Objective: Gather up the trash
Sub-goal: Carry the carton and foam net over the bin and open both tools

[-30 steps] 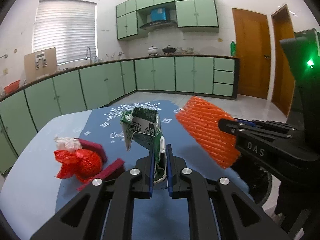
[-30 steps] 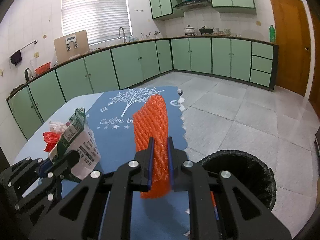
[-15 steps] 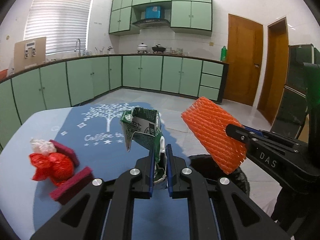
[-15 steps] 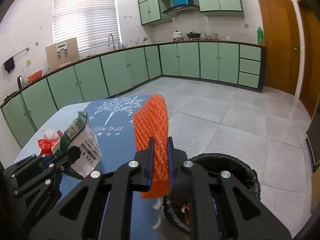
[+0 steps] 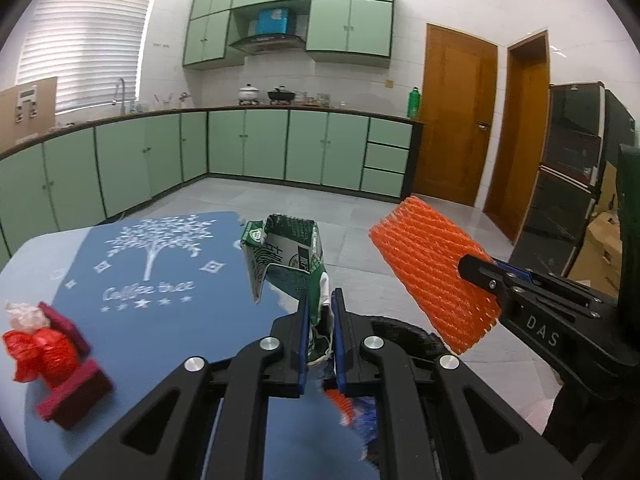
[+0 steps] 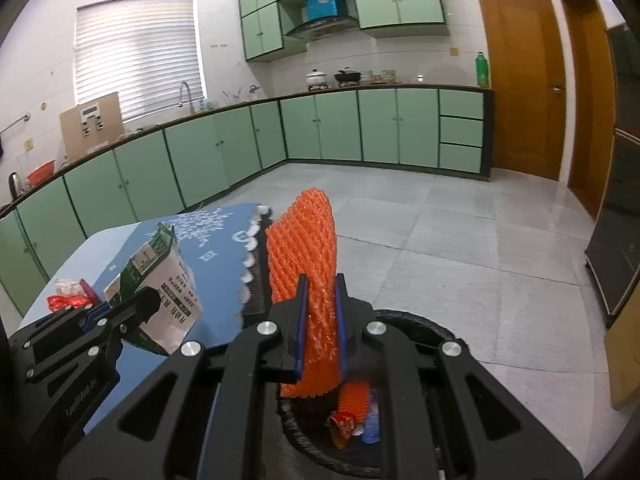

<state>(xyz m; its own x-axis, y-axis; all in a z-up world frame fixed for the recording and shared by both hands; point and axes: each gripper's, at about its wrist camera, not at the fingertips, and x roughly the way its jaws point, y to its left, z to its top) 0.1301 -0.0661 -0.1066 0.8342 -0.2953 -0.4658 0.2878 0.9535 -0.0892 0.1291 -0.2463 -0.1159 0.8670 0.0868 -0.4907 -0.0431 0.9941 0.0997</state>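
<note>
My left gripper point(image 5: 319, 314) is shut on a crushed green and white milk carton point(image 5: 286, 258), held over the table's right edge. The right gripper point(image 6: 320, 304) is shut on an orange foam net sleeve point(image 6: 304, 252), held above a black trash bin point(image 6: 404, 440) on the floor. The bin holds an orange net piece and other scraps. In the left wrist view the orange sleeve point(image 5: 436, 272) and the right gripper point(image 5: 476, 270) are at the right, with the bin's rim point(image 5: 404, 330) below. The carton point(image 6: 160, 280) also shows at the left of the right wrist view.
A blue cloth point(image 5: 160, 280) covers the table point(image 5: 24, 256). At its left lie a red plastic bag point(image 5: 44, 354), a white wad point(image 5: 26, 314) and dark red sponges point(image 5: 74, 398). Green cabinets point(image 5: 240, 144) line the walls, and a dark cabinet point(image 6: 620, 220) stands at the right.
Both grippers have moved rightward off the table toward the bin, carrying the carton and the orange sleeve. The bin's inside now shows under the right gripper. The red bag has slid to the left.
</note>
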